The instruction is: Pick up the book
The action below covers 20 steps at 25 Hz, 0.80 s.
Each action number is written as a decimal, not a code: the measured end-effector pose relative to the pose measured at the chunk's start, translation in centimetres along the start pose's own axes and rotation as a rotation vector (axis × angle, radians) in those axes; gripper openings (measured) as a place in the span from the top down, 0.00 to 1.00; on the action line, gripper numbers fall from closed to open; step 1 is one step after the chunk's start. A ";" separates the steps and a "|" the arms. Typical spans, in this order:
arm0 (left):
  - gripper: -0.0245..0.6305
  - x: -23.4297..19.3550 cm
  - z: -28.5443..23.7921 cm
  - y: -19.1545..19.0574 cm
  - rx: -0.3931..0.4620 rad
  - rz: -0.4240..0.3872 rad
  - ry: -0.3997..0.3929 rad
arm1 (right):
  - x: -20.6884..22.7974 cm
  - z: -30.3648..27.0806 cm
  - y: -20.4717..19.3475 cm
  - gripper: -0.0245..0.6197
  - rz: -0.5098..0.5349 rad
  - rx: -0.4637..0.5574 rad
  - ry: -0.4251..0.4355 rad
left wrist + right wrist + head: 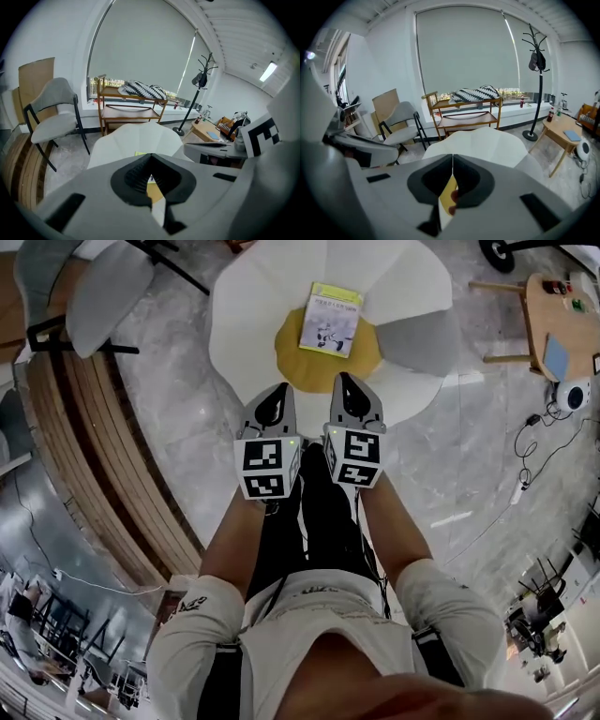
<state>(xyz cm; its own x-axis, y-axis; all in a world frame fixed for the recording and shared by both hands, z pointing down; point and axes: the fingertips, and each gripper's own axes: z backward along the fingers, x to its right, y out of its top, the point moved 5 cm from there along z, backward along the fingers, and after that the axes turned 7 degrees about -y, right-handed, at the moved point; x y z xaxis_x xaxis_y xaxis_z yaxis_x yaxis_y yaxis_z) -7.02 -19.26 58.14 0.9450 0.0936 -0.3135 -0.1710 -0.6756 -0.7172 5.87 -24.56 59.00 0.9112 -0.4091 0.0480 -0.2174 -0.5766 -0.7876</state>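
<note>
The book (331, 319), with a yellow-green cover, lies flat on the yellow centre of a white flower-shaped table (248, 324). My left gripper (280, 390) and right gripper (347, 381) hang side by side over the table's near edge, short of the book, both pointing toward it. Both are shut with nothing between the jaws. In the left gripper view a strip of the book (140, 153) shows just past the closed left gripper (151, 155). In the right gripper view the right gripper (453, 157) is closed, with the table (483, 143) beyond it.
A grey chair (103, 292) stands left of the table. A wooden side table (558, 324) is at the right, with cables (530, 456) on the floor. A wooden shelf cart (464, 117) and a coat stand (536, 70) stand by the window. Curved wooden steps (84, 456) run along the left.
</note>
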 end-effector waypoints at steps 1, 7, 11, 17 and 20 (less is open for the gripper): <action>0.94 -0.1 -0.5 -0.7 -0.008 0.002 -0.003 | 0.1 -0.6 -0.7 0.92 -0.001 -0.004 -0.007; 0.94 -1.4 -3.9 -4.3 -0.037 0.024 -0.023 | 0.6 -4.9 -4.2 0.92 -0.020 -0.032 -0.018; 0.94 -3.1 -6.1 -5.7 -0.028 0.049 -0.015 | 2.0 -8.4 -6.3 0.92 -0.025 -0.045 -0.058; 0.94 -5.2 -8.6 -7.1 -0.009 0.056 -0.016 | 3.0 -14.0 -8.8 0.91 -0.023 -0.055 -0.063; 0.94 -6.5 -9.0 -8.2 -0.019 0.065 -0.014 | 1.8 -17.5 -10.3 0.76 -0.025 -0.080 -0.040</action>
<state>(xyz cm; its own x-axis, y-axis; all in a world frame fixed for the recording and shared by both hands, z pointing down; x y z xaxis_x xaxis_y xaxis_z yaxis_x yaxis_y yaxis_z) -9.29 -20.86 71.68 0.9282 0.0592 -0.3673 -0.2261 -0.6942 -0.6833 3.66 -31.73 77.94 0.9296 -0.3663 0.0407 -0.2207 -0.6417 -0.7345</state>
